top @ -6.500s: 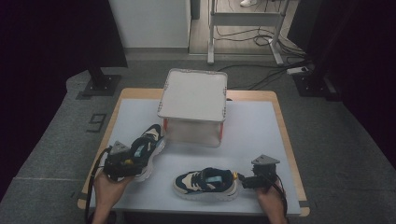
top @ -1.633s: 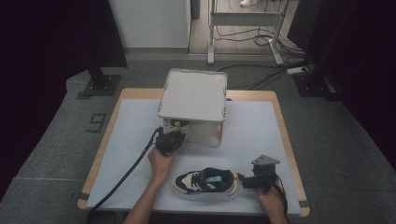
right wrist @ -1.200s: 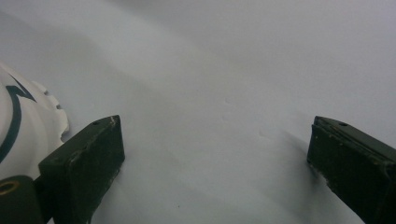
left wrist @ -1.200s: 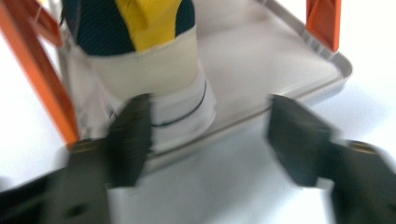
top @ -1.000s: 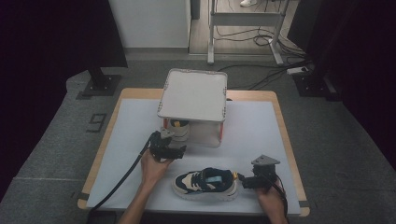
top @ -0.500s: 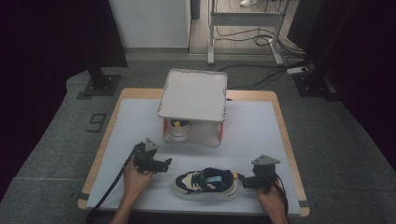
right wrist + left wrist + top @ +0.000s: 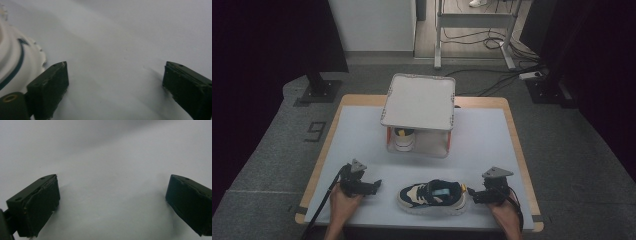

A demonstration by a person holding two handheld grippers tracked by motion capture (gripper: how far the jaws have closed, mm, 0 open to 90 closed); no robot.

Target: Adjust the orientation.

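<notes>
One sneaker (image 7: pixel 404 138) is seen stowed inside the shoebox (image 7: pixel 419 101) at the table's (image 7: pixel 492 135) far centre, under the raised lid. The second sneaker (image 7: pixel 432 197) lies on its sole near the front edge, between both grippers. The left gripper (image 7: pixel 374 186) rests on the bare table to the sneaker's left, jaws spread and empty. The right gripper (image 7: pixel 471 194) is held just beside the heel, jaws likewise spread, nothing pinched. Boxing of the pair is judged half done. The next move calls for the remaining sneaker to be gripped and carried to the box.
</notes>
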